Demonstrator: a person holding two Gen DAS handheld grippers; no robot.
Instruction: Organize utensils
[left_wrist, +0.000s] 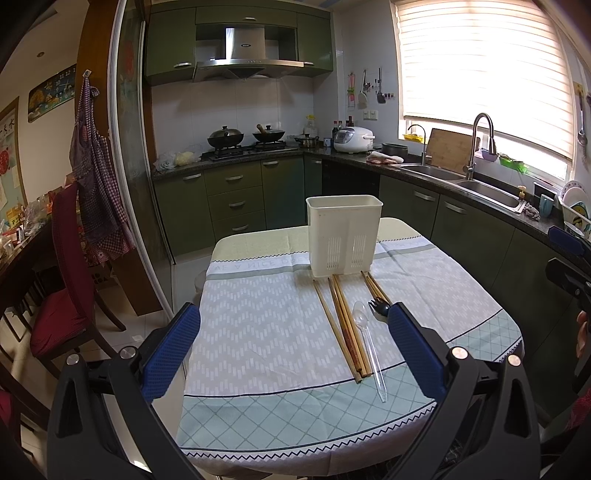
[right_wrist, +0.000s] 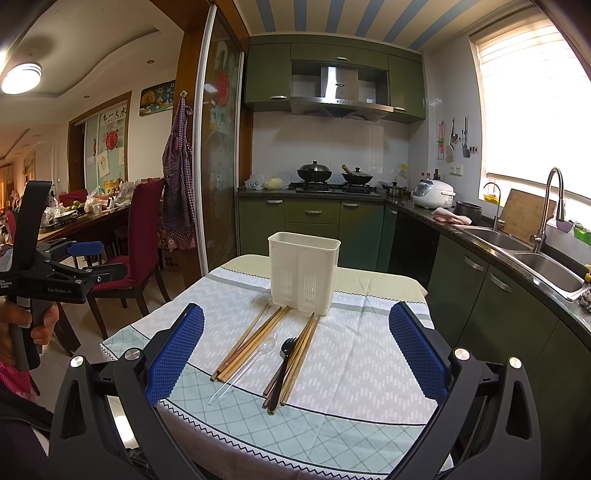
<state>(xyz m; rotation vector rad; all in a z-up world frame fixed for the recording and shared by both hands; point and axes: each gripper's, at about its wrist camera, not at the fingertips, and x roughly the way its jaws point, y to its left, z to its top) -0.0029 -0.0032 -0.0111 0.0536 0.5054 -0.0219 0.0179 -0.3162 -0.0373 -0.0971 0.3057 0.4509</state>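
A white slotted utensil holder (left_wrist: 344, 234) (right_wrist: 303, 271) stands upright at the far middle of the table. In front of it lie several wooden chopsticks (left_wrist: 341, 325) (right_wrist: 251, 343), a clear plastic spoon (left_wrist: 367, 339) (right_wrist: 245, 367) and a black spork (left_wrist: 378, 307) (right_wrist: 282, 365) on more chopsticks. My left gripper (left_wrist: 293, 349) is open and empty, held above the table's near edge. My right gripper (right_wrist: 295, 354) is open and empty, also above the near side. The left gripper shows at the left of the right wrist view (right_wrist: 88, 258).
The table wears a patterned cloth (left_wrist: 258, 332) (right_wrist: 369, 362). Red chairs (left_wrist: 66, 280) (right_wrist: 140, 236) stand to the left. Green cabinets, a stove (left_wrist: 243, 147) and a sink counter (left_wrist: 480, 184) (right_wrist: 535, 254) run behind and to the right.
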